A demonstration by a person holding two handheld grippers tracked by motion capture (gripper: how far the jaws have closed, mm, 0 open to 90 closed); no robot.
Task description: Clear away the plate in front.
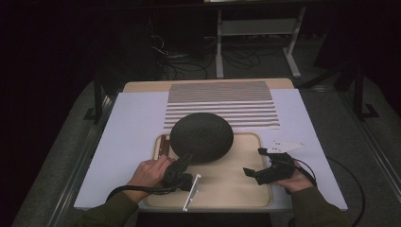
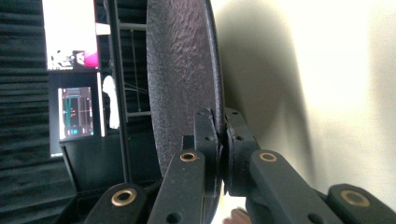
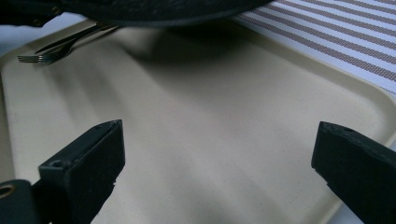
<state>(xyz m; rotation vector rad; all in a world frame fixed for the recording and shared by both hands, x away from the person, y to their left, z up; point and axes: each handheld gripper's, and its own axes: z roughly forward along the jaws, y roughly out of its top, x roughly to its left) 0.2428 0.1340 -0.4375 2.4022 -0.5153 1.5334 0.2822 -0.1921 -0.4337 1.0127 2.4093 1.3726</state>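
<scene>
Nearest to me, at the near edge of the counter (image 1: 132,127), are the person's two hands, each with a gripper. The left gripper (image 1: 185,160) has its jaws clenched on the rim of a dark, rough-textured plate (image 1: 201,137); in the left gripper view the two black jaws meet on the plate's thin edge (image 2: 215,140), one on each face, with the pebbled dark surface (image 2: 180,79) running away from them. The plate sits over the far left part of a beige tray (image 1: 236,184), tilted, and in the right gripper view its underside (image 3: 154,11) hangs above the tray floor and throws a shadow on it, so the plate is lifted at that side. The right gripper (image 1: 253,161) hovers over the tray's right half with its jaws released, standing wide apart with bare tray (image 3: 210,140) between them. Beyond the plate, at the tray's far left corner, lies a fork (image 3: 51,51), and from above brown handles (image 1: 163,144) show just beside the plate's left edge. A white strip (image 1: 191,193) rests on the tray near the left hand (image 1: 149,172). Behind the tray a striped mat (image 1: 222,104) lies flat, the plate's far edge overlapping it. The right hand (image 1: 295,179) sits at the tray's right rim
</scene>
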